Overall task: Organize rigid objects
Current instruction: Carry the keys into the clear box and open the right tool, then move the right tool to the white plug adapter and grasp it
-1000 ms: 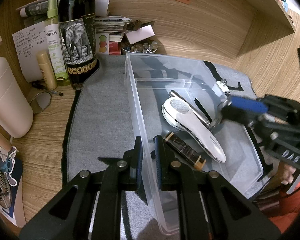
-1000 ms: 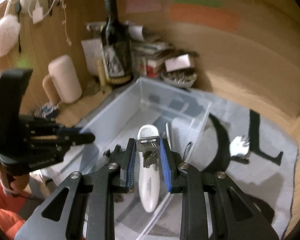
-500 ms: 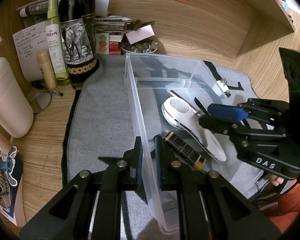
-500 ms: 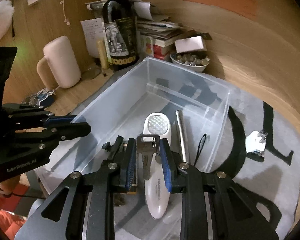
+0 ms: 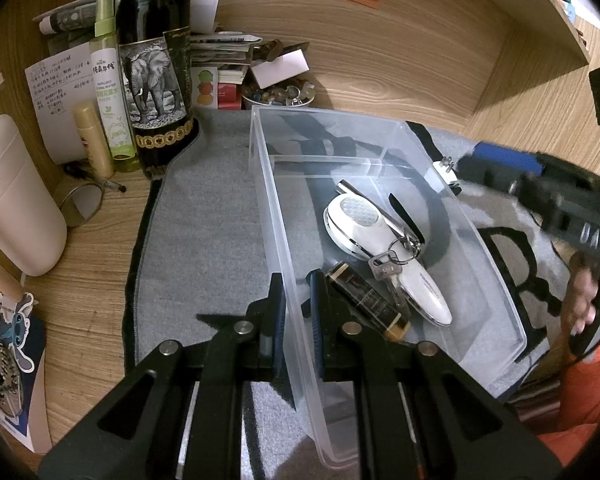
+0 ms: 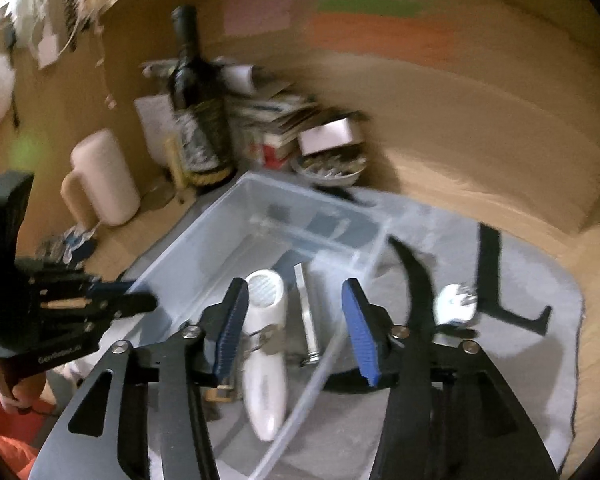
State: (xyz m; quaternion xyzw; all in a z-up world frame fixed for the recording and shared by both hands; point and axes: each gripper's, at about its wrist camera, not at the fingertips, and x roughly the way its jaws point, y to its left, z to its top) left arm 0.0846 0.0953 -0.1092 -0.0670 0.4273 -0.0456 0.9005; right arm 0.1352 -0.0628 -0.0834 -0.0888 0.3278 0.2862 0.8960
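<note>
**Me:** Left wrist view first, nearest thing: my left fingers are clenched on the near wall of the clear bin, one pad either side of thin, slick plastic. It's light and it flexes, so I pinch low on the wall and only steady it.

**Partner:** And the keys?

**Me:** In the bin. The keys lie across the white handheld device, beside a dark tube with a gold cap. My right fingers are opening, with nothing between them.

**Partner:** How would those handle?

**Me:** Keys are stiff, small and jangly — take the ring or a flat blade. The device looks smooth and rounded, likely slippery; grip its narrow waist.

**Partner:** Farther out?

**Me:** A white plug sits on the grey mat outside the bin — hard, with prongs, so I'd hold the body. Beyond, a wine bottle on the counter: heavy, fragile.
</note>
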